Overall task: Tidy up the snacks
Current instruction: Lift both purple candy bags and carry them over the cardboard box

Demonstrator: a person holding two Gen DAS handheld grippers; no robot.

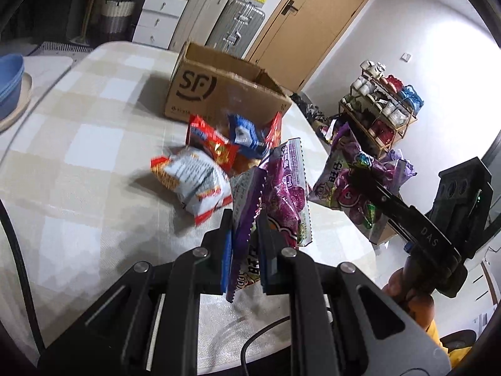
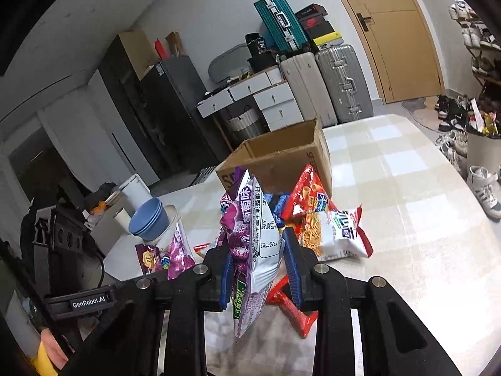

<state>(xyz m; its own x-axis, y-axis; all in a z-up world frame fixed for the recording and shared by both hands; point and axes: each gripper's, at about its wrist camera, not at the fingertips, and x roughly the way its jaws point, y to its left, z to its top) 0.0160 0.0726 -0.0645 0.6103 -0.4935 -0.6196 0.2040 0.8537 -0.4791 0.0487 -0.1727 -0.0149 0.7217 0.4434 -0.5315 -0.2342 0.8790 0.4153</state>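
My left gripper (image 1: 245, 219) is shut on a purple grape snack bag (image 1: 281, 188) and holds it above the table. My right gripper (image 2: 256, 235) is shut on a second purple grape bag (image 2: 250, 219), which also shows in the left wrist view (image 1: 350, 181) at the right. An open SF cardboard box (image 1: 219, 91) stands at the far side of the table, also in the right wrist view (image 2: 281, 153). Red, white and blue snack bags (image 1: 200, 169) lie in a heap in front of the box. A red packet (image 2: 294, 310) lies under my right gripper.
The table has a beige checked cloth (image 1: 78, 156). Stacked blue bowls (image 2: 150, 219) sit on a side surface at the left. A shoe rack (image 1: 382, 106), suitcases (image 2: 338, 84), white drawers (image 1: 156, 15) and a wooden door (image 1: 313, 22) stand beyond the table.
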